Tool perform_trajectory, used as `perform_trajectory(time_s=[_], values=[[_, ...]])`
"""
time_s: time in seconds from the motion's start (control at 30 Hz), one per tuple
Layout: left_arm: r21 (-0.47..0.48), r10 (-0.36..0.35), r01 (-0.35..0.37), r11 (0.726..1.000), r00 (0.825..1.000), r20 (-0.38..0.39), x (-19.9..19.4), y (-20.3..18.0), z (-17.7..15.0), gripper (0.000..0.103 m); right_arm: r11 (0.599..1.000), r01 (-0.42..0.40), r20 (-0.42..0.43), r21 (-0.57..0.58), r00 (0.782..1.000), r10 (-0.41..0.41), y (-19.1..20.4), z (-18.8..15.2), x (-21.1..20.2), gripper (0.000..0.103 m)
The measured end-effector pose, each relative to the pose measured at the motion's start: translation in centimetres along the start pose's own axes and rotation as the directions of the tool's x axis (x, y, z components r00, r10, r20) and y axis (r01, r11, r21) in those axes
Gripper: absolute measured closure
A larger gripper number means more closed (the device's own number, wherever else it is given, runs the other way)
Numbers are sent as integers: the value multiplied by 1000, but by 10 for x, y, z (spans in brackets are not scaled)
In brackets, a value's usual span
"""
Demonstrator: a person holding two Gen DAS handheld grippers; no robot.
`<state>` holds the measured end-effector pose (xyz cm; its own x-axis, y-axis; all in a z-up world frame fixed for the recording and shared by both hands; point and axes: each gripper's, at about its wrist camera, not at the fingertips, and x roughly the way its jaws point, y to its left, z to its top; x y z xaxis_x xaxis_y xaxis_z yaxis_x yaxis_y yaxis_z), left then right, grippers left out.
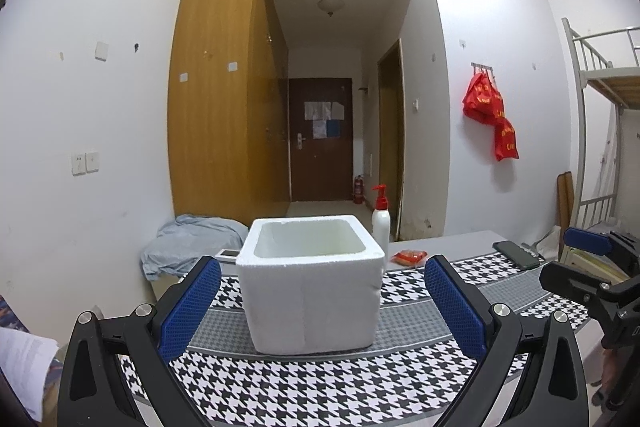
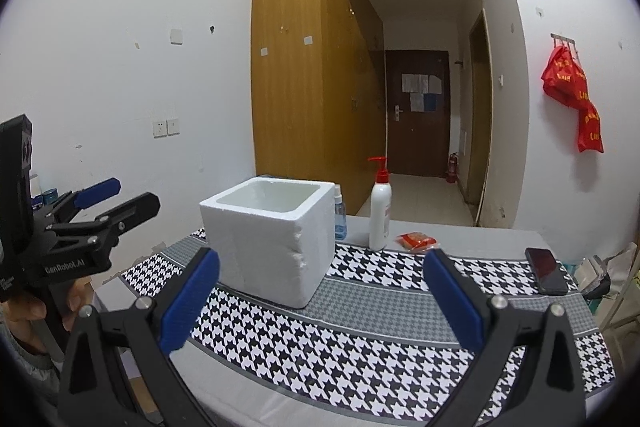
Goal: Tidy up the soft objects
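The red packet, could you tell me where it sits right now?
In both wrist views the red packet lies on the bare grey table past the houndstooth cloth, just right of the white pump bottle.

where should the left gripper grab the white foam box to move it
Probably by one wall at the open top: drop the left gripper from above with one finger inside the foam box, one outside. Its rim is thick and flat, and the body looks wider than the open jaws.
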<state>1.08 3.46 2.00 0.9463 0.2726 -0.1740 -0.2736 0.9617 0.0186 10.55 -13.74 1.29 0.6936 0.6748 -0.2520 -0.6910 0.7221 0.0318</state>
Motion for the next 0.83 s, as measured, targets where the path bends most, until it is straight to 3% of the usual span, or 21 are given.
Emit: perform_trajectory(time_s=[0.83], values=[[-17, -6, 6, 1000, 999, -42, -2, -5, -39, 1, 998, -30, -40, 49, 999, 32, -2, -48, -1, 0]])
